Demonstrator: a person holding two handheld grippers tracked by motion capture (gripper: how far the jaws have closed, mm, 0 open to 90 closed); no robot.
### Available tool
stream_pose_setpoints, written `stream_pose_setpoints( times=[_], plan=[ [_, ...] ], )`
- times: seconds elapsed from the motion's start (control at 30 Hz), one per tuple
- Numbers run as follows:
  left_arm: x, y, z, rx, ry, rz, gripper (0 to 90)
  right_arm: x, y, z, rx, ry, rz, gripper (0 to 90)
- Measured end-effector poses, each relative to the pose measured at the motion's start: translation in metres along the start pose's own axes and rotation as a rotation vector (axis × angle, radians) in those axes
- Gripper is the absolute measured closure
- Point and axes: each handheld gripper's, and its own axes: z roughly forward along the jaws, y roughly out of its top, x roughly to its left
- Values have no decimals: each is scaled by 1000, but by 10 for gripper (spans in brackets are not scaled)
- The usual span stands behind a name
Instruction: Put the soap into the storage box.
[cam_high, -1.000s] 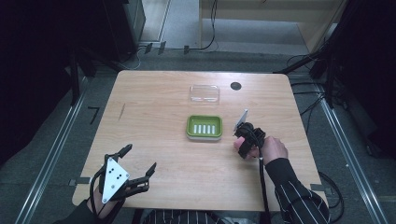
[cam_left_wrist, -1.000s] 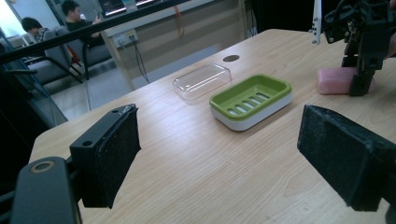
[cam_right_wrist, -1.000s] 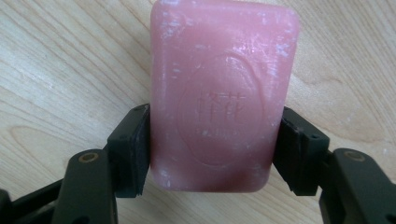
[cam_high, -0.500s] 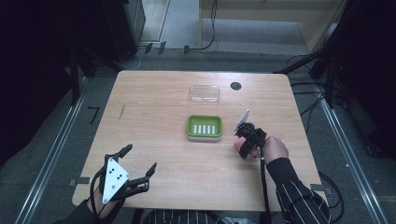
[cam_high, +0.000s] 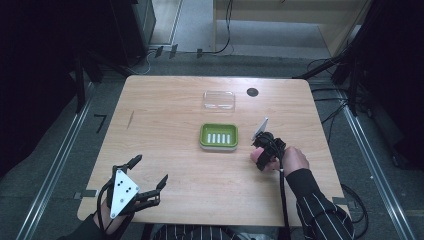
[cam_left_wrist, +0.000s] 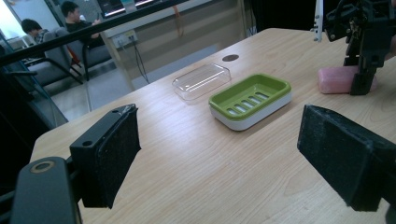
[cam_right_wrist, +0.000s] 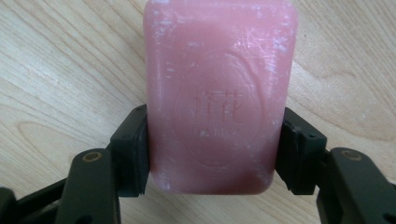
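The left claw (cam_high: 150, 176) hangs over the near left corner of the table (cam_high: 165, 115), held by the left hand (cam_high: 112, 220), its jaws spread wide with nothing between them. The right claw (cam_right_wrist: 212, 144) points down at the table on the right side, its pads (cam_right_wrist: 140, 149) pressed against both long sides of a pink soap bar (cam_right_wrist: 219, 93). A striped sleeve (cam_high: 320, 210) covers the right forearm.

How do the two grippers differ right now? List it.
1. The right gripper is shut on the pink soap bar; the left gripper is open and empty.
2. The right gripper points down at the table beside the green soap dish; the left gripper sits near the table's near left corner, far from the dish.
Shared: both are hand-held, with black padded jaws.
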Motion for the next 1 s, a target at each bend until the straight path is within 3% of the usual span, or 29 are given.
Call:
stream_pose_setpoints(
  times=[1.0],
  plan=[
    [1,0,0,-1,-1,-5,133,8,4,-19,-95,-35,-82,389]
  ],
)
